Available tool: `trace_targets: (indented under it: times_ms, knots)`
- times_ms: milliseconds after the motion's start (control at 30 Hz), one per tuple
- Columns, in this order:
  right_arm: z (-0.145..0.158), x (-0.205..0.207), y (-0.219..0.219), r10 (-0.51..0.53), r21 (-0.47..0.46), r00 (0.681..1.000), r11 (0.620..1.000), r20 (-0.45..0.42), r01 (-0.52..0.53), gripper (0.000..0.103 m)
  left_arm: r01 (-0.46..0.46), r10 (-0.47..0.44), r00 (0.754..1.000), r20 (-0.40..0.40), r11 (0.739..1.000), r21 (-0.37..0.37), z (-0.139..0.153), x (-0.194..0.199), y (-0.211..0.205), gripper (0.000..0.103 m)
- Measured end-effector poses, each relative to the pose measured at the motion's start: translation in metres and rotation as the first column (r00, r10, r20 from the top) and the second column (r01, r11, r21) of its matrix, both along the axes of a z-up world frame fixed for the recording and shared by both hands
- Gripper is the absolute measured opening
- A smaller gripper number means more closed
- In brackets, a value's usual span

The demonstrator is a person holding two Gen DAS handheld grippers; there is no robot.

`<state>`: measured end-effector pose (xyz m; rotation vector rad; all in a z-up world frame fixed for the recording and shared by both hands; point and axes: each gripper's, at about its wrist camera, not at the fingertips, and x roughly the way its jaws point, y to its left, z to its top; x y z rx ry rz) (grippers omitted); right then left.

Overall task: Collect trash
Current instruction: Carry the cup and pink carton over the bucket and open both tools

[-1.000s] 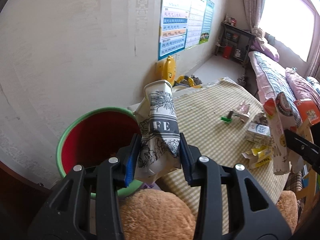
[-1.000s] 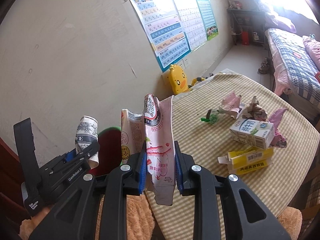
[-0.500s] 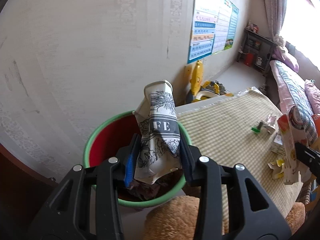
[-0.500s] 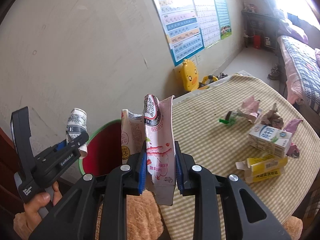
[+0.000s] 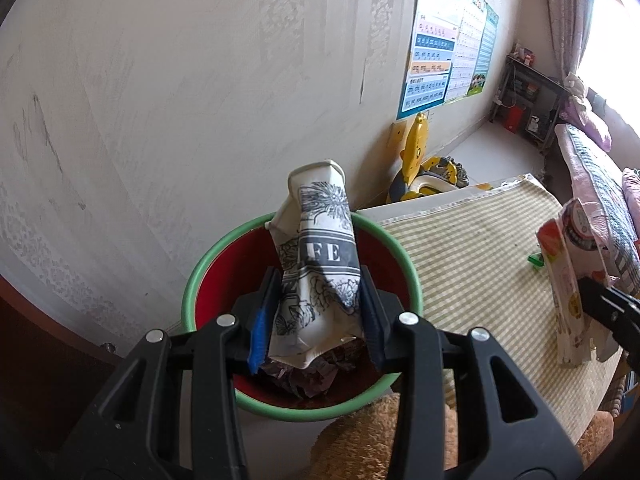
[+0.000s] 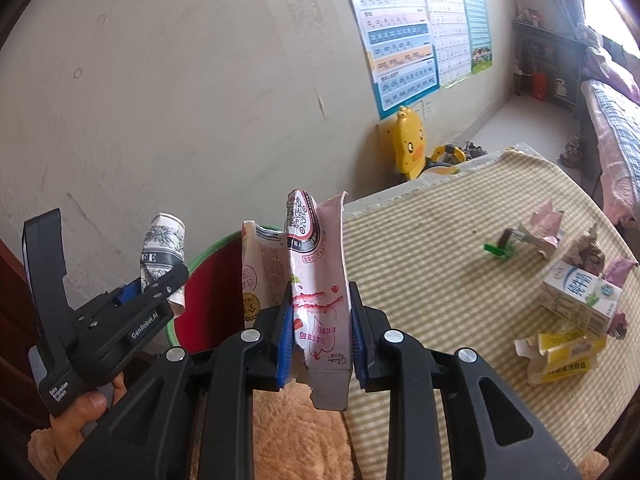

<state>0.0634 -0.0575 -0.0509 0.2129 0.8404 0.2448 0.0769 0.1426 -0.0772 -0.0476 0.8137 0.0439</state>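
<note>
Left gripper [image 5: 316, 320]: jaws clamped on a crushed paper cup [image 5: 320, 264], held upright with its rim far and high. Carried leftward over the last second, from beside the bin [image 5: 200, 280] at the table edge to directly above its red interior; green rim now seen ringing the cup on all sides in the left view. Crumpled paper already lying in the bin's bottom, just under the cup's lower end.

Right gripper [image 6: 318, 332]: jaws clamped on a flattened pink carton [image 6: 316, 280], grip unchanged throughout. Brought nearer the bin alongside the left gripper [image 6: 160, 296]; bin [image 6: 208, 280] seen just behind and left of the carton, not yet under it.

Remaining on the striped table [image 6: 440, 264], well apart from both grippers at far right: white milk box [image 6: 580, 292], yellow box [image 6: 564, 356], green clip [image 6: 498, 249], pink wrappers [image 6: 544, 224].

Judged meaning: transport of the cup complete, release into the bin the likely next step, needing only an opening of the left jaws. Carton drop judged to follow after a short leftward shift. Collection roughly midway, several items still uncollected.
</note>
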Motion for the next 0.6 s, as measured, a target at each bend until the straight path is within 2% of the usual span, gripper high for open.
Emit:
trace_targets:
  times_ms: [600]
  knots:
    - [-0.018, 0.041, 0.047, 0.089, -0.035, 0.995, 0.995, -0.036, -0.091, 0.024, -0.048, 0.047, 0.995, -0.088, 0.999, -0.008, -0.033, 0.016, 0.029, 0.037]
